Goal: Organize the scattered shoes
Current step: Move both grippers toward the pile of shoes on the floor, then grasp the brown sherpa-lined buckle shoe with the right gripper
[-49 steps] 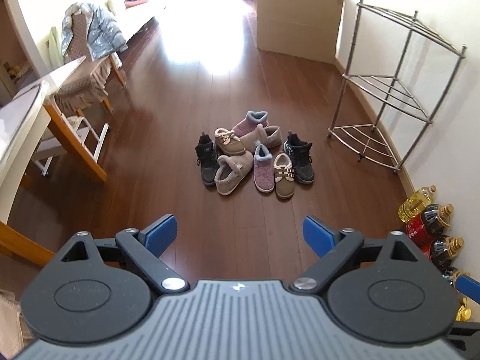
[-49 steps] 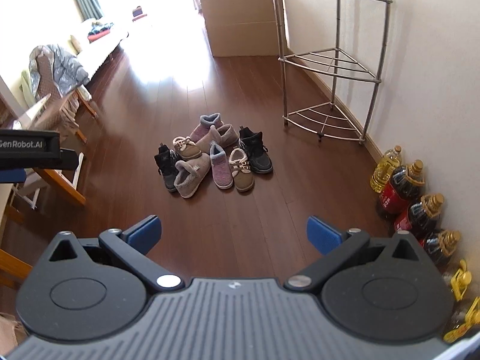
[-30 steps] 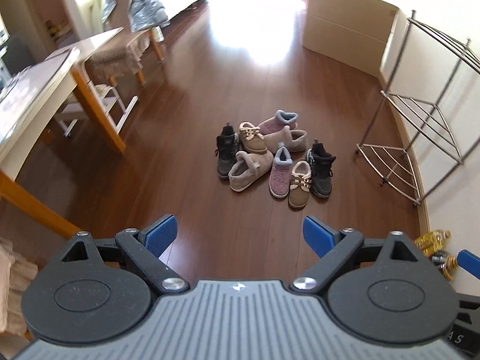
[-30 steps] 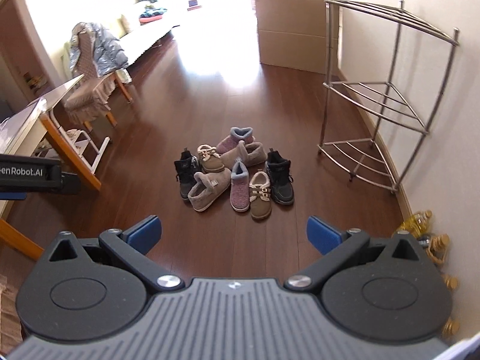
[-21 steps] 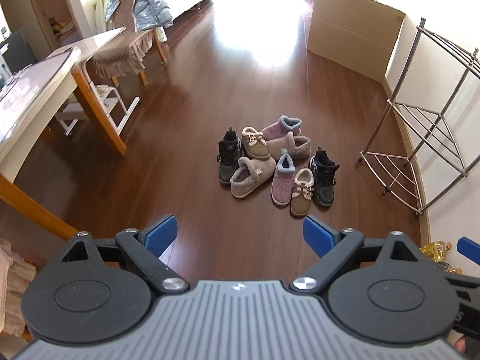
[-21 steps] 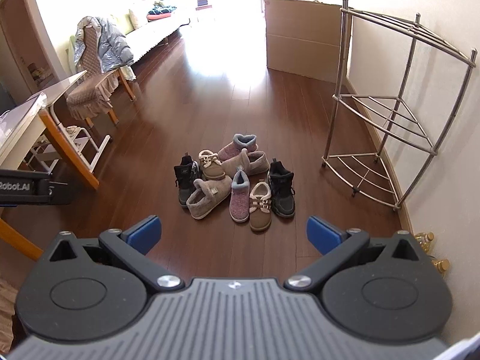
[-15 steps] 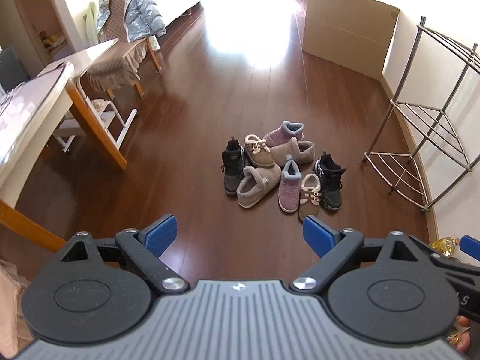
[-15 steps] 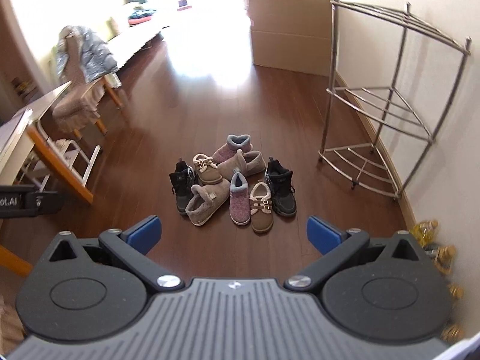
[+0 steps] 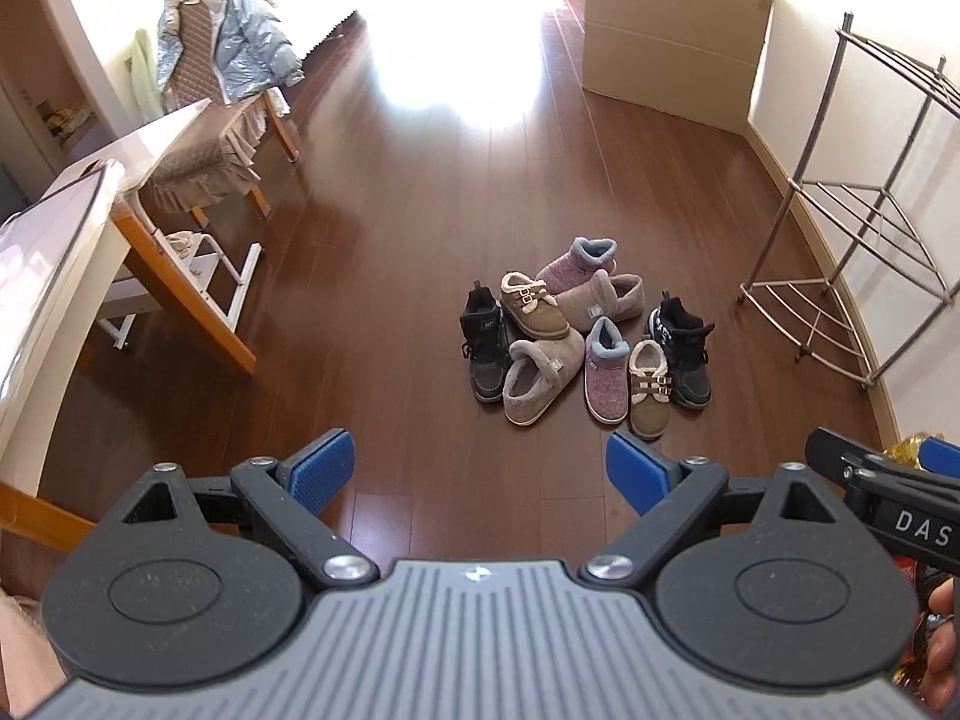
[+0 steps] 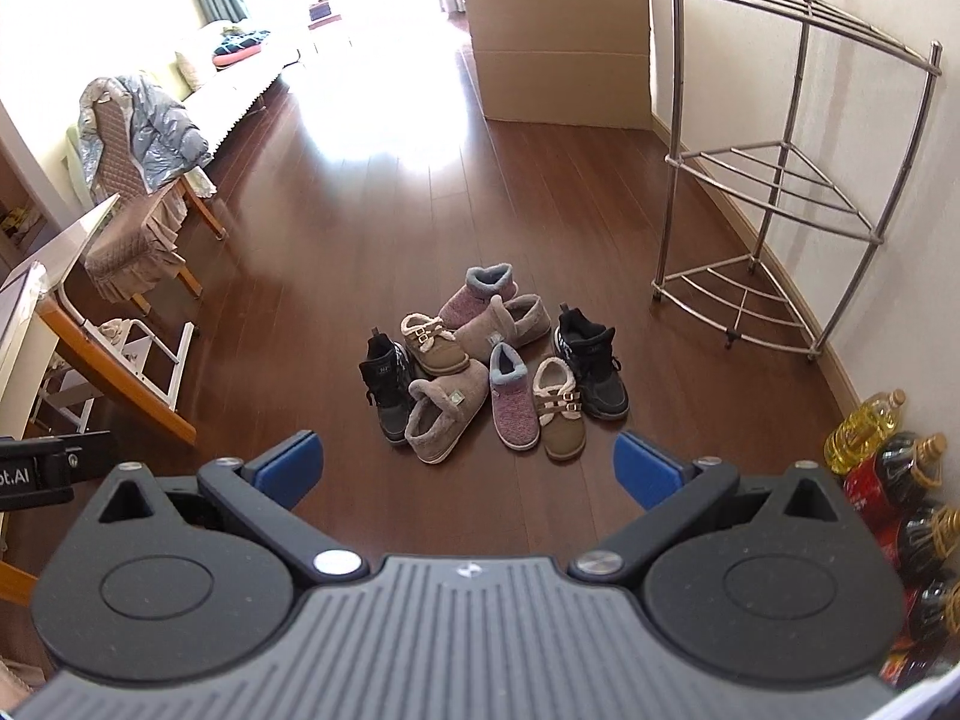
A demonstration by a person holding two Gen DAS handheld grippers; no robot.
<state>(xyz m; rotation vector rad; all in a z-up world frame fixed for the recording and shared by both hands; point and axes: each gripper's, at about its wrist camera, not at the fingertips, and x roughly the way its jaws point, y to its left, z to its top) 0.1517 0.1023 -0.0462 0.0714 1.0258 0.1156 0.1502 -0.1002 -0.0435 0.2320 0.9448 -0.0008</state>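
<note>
I had drifted closer to the shoe pile (image 9: 585, 336), left claw (image 9: 480, 471) and right claw (image 10: 468, 471) both spread wide and empty, sorting unstarted.

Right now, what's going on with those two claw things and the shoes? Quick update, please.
Left gripper open, empty. Right gripper open, empty. Shoe pile untouched on the floor ahead. Nothing in the way.

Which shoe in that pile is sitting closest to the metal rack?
The black sneaker on the right edge of the pile, beside the tan strap shoe. Its black twin sits on the opposite side, farthest from the metal rack.
</note>
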